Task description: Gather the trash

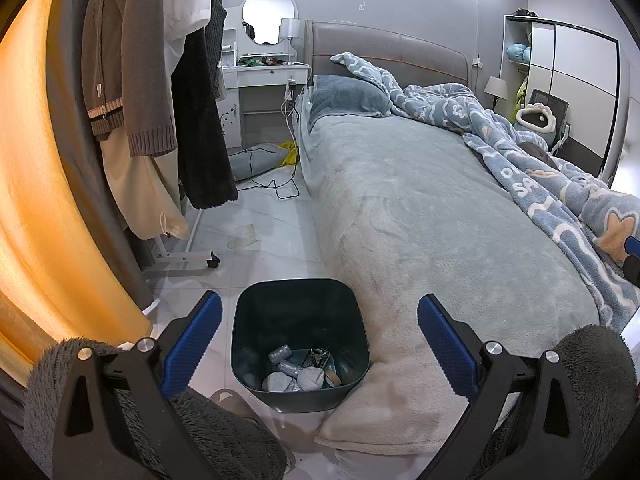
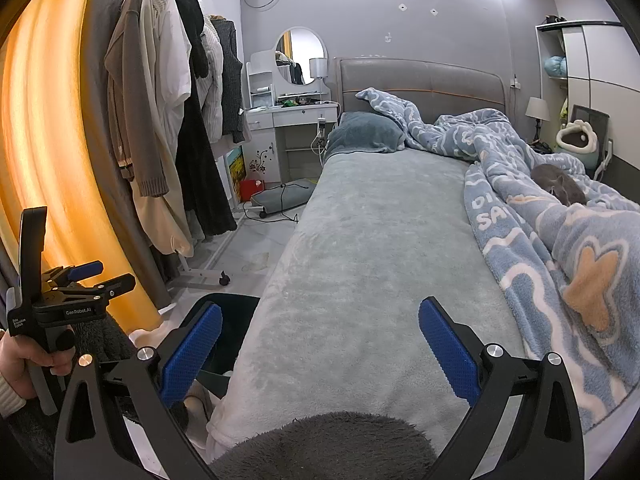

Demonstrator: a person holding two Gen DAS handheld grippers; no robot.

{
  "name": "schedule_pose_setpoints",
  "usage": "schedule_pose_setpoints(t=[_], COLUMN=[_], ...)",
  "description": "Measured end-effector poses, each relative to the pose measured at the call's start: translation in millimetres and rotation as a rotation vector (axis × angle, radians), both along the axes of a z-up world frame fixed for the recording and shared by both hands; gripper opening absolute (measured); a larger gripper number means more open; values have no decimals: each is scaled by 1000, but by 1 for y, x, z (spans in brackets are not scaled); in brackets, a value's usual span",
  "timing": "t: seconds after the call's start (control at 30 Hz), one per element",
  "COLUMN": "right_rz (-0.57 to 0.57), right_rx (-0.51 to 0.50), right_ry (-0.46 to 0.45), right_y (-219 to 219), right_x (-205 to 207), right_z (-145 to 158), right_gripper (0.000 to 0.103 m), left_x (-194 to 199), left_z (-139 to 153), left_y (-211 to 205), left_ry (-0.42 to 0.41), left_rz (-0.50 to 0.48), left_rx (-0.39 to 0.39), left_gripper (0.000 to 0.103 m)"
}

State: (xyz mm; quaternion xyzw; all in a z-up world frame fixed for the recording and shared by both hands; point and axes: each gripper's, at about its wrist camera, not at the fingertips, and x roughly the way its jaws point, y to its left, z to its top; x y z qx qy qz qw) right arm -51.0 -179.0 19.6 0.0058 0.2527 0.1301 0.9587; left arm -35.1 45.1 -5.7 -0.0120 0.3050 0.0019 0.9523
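A dark blue-green trash bin (image 1: 300, 336) stands on the floor by the bed's near corner, with several crumpled pieces of trash (image 1: 298, 372) at its bottom. My left gripper (image 1: 320, 344) is open and empty, hovering above and just in front of the bin. A crumpled whitish wrapper (image 1: 245, 235) lies on the floor tiles farther along, beside the bed. My right gripper (image 2: 320, 350) is open and empty, held above the grey bedspread (image 2: 360, 264). In the right wrist view the bin (image 2: 236, 320) is partly hidden behind the left finger, and the left gripper (image 2: 76, 280) shows at the far left.
A wheeled clothes rack (image 1: 160, 92) with hanging coats stands at the left by an orange curtain (image 1: 36, 200). A blue patterned blanket (image 2: 560, 232) and a grey cat (image 2: 560, 188) lie on the bed's right side. A cable (image 1: 280, 188) and grey pad (image 1: 256, 160) lie near the vanity desk (image 1: 268, 80).
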Motion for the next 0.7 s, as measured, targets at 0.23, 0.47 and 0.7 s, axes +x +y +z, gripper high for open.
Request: schedule_pose_setpoints(t=[0.23,0.47,0.7], right_rz=[0,-2,-2], right_rx=[0,1,2], right_ry=[0,0,0], right_y=[0,0,1], right_x=[0,0,-1], right_z=[0,-1,0], right_gripper=[100,100,100], left_x=[1,1,1], left_z=[1,1,1], left_y=[0,0,0], left_ry=[1,1,3], left_rz=[0,0,0], left_rx=[-1,-1,-1], left_gripper=[100,100,100])
